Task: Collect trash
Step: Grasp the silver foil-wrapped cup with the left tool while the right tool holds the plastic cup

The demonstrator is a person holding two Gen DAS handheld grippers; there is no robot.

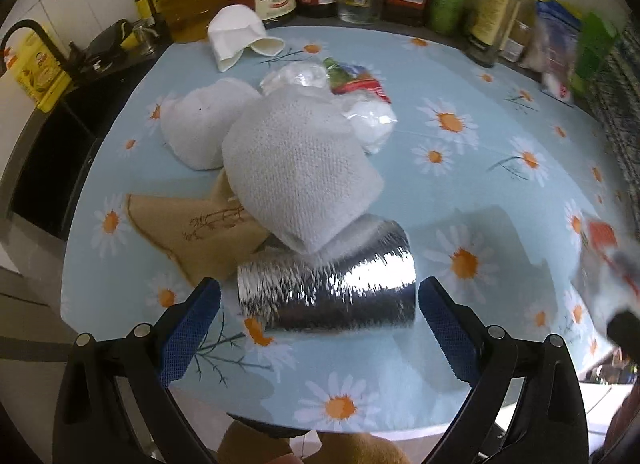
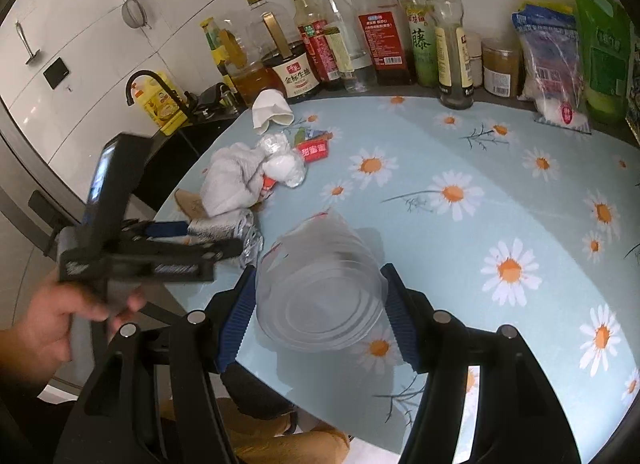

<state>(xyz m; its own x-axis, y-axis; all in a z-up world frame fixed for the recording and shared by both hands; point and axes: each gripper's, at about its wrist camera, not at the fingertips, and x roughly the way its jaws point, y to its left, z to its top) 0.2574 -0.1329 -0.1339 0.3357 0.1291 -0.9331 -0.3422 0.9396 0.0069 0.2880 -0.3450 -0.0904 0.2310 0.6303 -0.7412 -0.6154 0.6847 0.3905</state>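
L gripper [image 1: 320,304]: jaws wide, straddling foil roll [image 1: 326,284] near tabletop [image 1: 500,76] front edge; nothing gripped. Foil judged light, crushable, slick; take mid-body. R gripper [image 2: 320,304]: closed on clear plastic container [image 2: 320,288], thin, flexes.

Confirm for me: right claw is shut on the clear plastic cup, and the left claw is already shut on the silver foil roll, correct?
Not quite. The left claw is open: in the left wrist view its blue pads stand on either side of the silver foil roll with gaps showing, so nothing is gripped yet. The rest holds: the right wrist view shows the right claw shut on the clear plastic cup.
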